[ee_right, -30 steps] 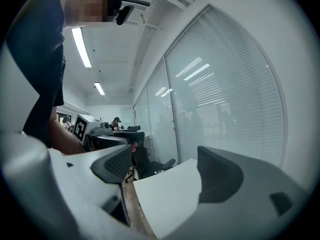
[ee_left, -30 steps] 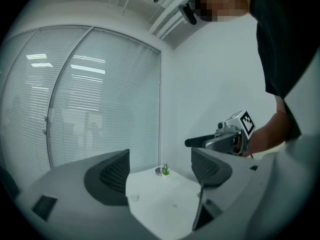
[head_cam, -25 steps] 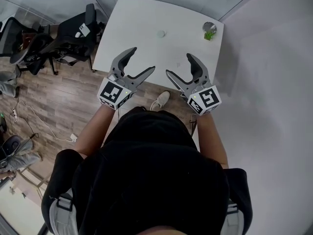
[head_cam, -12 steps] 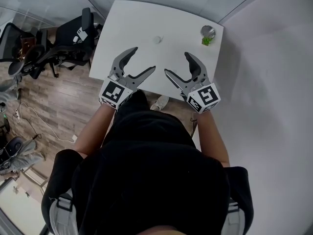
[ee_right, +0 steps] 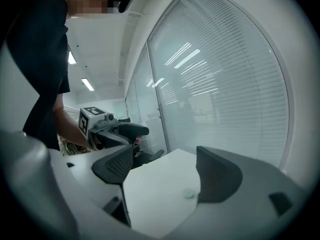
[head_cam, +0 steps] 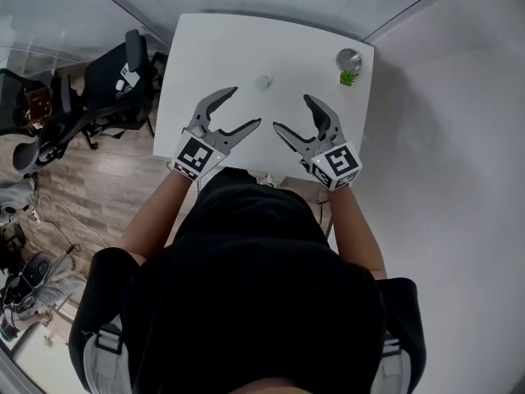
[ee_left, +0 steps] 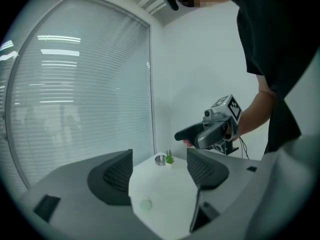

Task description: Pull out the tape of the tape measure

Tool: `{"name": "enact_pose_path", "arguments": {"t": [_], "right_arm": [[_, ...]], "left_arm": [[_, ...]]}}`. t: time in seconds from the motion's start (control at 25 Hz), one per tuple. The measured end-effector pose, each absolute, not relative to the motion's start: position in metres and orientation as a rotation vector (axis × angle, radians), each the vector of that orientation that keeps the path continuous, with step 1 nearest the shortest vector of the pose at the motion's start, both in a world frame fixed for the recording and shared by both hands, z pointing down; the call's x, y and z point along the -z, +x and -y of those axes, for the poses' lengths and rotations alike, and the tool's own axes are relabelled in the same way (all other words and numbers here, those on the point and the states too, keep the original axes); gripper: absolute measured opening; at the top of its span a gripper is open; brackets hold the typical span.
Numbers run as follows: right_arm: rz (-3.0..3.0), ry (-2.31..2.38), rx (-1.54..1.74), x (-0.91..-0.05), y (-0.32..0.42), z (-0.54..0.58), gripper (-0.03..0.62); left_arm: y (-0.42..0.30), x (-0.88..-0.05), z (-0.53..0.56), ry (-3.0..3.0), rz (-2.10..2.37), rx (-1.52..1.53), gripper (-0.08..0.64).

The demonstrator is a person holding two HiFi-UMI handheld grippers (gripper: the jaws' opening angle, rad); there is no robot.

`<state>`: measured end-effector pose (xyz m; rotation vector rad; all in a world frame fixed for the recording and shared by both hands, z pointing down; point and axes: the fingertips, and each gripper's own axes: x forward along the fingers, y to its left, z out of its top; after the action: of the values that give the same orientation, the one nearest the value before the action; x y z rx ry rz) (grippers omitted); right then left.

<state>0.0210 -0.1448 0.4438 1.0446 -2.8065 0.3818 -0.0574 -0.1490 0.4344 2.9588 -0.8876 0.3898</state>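
1. Judging from the head view, the chief risk is a knock instead of a grasp. The tape measure [head_cam: 263, 81], a small pale round case, lies alone on the white surface [head_cam: 213, 52], ahead of both tools and touched by neither. So light a case could skate off if one jaw meets it first. The left tool [head_cam: 246, 107] and right tool [head_cam: 292, 112] hover over the near edge, both released, jaws spread, nothing in either.

2. Left gripper view: a second risk, in my judgement, is the lack of an anchor. Unless one tool pins the body, a pull on the tape end would likely drag the whole case. The tape end is too small to make out. The left tool's jaws stand well apart, having just been closing slightly, with only bare surface between them. The tape measure [ee_left: 145, 204] shows low and ahead. A metal cup [ee_left: 160, 159] and small plant [ee_left: 169, 158] stand at the far corner, well apart from it.

3. Right gripper view: the tape measure [ee_right: 188, 194] shows ahead, close by the right-hand jaw in the picture, off the centre line. Closing on this line would probably catch nothing or flick it aside. The right tool is released and empty, jaws wide
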Motion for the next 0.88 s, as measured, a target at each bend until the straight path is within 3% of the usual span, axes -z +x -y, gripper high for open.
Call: {"name": "enact_pose_path", "arguments": {"t": [0.88], "right_arm": [[2.632,0.983,-0.507,-0.559,0.008,0.198,0.342]], "left_arm": [[-0.054,-0.545,0.217,2.974,0.494,-0.671,0.322]]}}
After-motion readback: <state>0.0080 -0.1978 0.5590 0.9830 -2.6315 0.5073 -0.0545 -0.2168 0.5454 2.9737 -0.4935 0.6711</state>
